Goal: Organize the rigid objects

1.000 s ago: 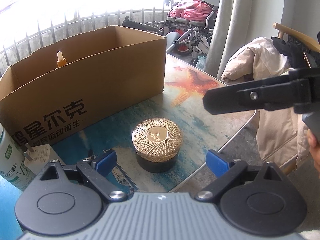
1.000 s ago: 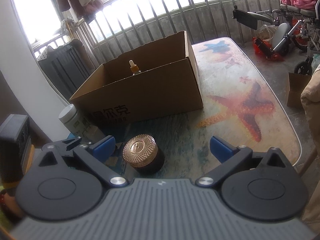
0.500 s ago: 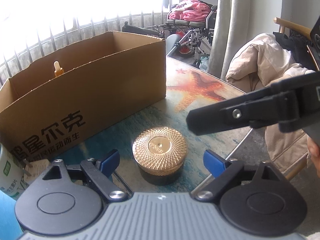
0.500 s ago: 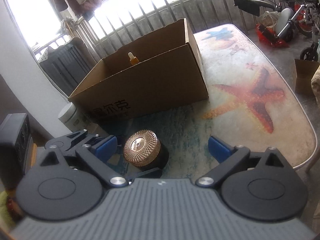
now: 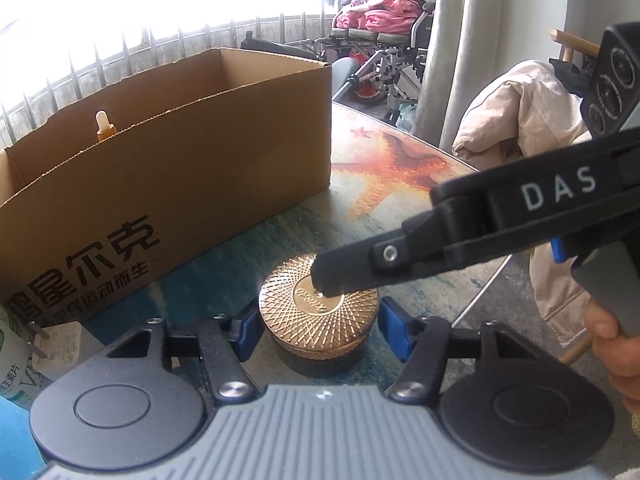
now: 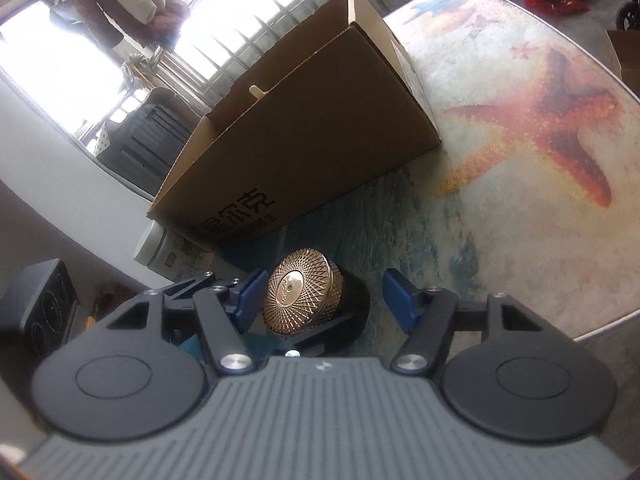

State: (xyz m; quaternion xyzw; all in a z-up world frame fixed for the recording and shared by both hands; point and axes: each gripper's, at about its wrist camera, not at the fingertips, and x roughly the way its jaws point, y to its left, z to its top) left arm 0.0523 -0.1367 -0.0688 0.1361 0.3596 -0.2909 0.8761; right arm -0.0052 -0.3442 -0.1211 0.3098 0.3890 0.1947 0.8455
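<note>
A round black jar with a gold patterned lid (image 5: 320,320) stands on the table near its front edge. My left gripper (image 5: 320,328) straddles it; its jaws are closing and the blue pads (image 5: 248,326) touch the lid's sides. The right gripper's black finger (image 5: 348,276) reaches in from the right and lies across the lid's top. In the right wrist view the jar (image 6: 304,300) sits between the closing jaws of my right gripper (image 6: 323,296). There the left pad is at the lid's rim and the right pad (image 6: 396,298) stands apart from the jar.
An open cardboard box (image 5: 180,168) stands just behind the jar, with a dropper bottle (image 5: 105,126) inside. A white bottle (image 5: 12,360) and a tagged plug (image 5: 56,336) lie at the left. The table edge (image 5: 484,292) runs close on the right, with a coat-draped chair (image 5: 520,128) beyond.
Both grippers' jaws have narrowed around the jar. The right gripper has come down and rolled, and its finger has slid left until it covers the lid. The left gripper has barely moved.
</note>
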